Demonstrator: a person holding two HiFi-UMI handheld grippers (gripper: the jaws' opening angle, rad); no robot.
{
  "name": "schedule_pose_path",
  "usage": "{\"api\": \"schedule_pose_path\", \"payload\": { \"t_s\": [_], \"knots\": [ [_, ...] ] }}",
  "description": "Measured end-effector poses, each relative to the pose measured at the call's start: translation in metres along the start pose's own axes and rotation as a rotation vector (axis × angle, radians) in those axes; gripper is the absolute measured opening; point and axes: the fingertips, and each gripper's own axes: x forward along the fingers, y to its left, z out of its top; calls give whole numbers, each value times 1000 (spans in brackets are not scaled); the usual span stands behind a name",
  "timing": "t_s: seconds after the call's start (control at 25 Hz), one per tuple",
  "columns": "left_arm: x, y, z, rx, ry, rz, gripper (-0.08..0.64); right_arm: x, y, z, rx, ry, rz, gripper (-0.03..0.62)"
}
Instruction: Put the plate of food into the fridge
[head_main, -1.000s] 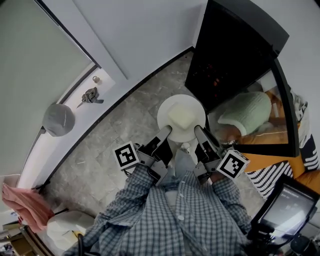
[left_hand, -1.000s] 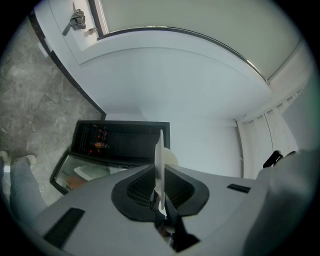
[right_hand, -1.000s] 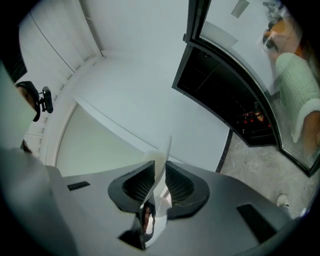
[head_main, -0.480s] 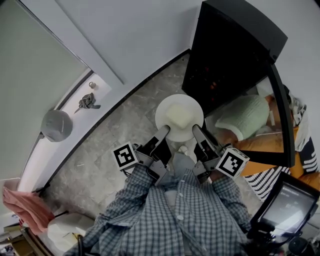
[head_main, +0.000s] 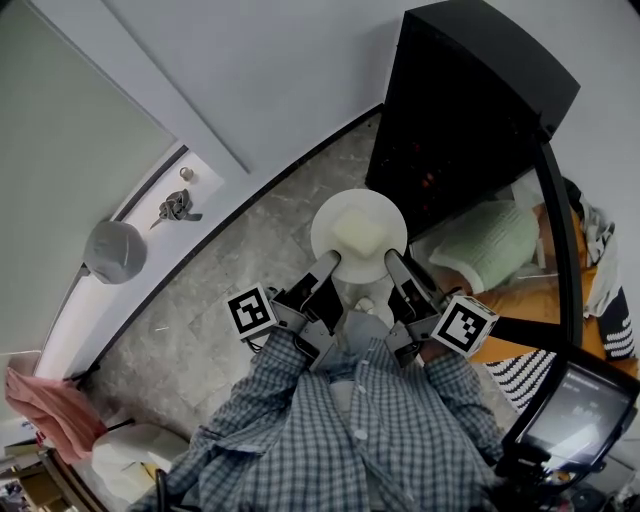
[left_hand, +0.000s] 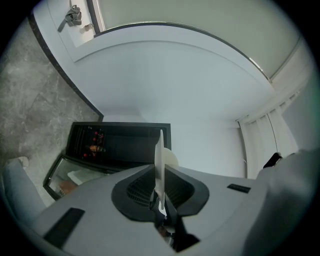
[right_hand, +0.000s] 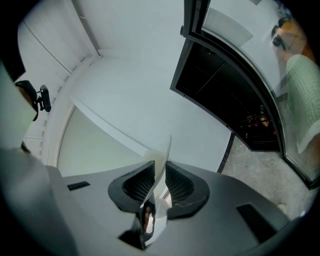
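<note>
A white plate (head_main: 324, 243) with a pale block of food (head_main: 358, 235) on it is held level in front of me, above the marble floor. My left gripper (head_main: 328, 262) is shut on the plate's near left rim, and my right gripper (head_main: 391, 259) is shut on its near right rim. In the left gripper view the plate (left_hand: 158, 165) shows edge-on between the jaws, and so does the plate (right_hand: 163, 161) in the right gripper view. The black fridge (head_main: 455, 120) stands just beyond the plate, its glass door (head_main: 562, 270) swung open to the right.
A person in a pale green sweater (head_main: 490, 245) shows behind the open door. A white wall (head_main: 280, 70) runs to the fridge's left. At far left are a door handle with keys (head_main: 174, 206), a grey cap (head_main: 114, 250) and a pink cloth (head_main: 45, 408).
The plate and both grippers keep the same grip. The view has shifted slightly; the fridge sits a little closer and the green-sleeved person has moved behind the door.
</note>
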Motion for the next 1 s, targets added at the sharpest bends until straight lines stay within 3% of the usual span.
{"api": "schedule_pose_path", "payload": {
  "t_s": [0.52,1.0],
  "knots": [
    [11,-3,-3,3,-13,0,43,-1,-2,12,4,8,14,72],
    [15,-3,-3,-9,1,-8,43,-3,-5,15,-17,14,-33,72]
  ]
}}
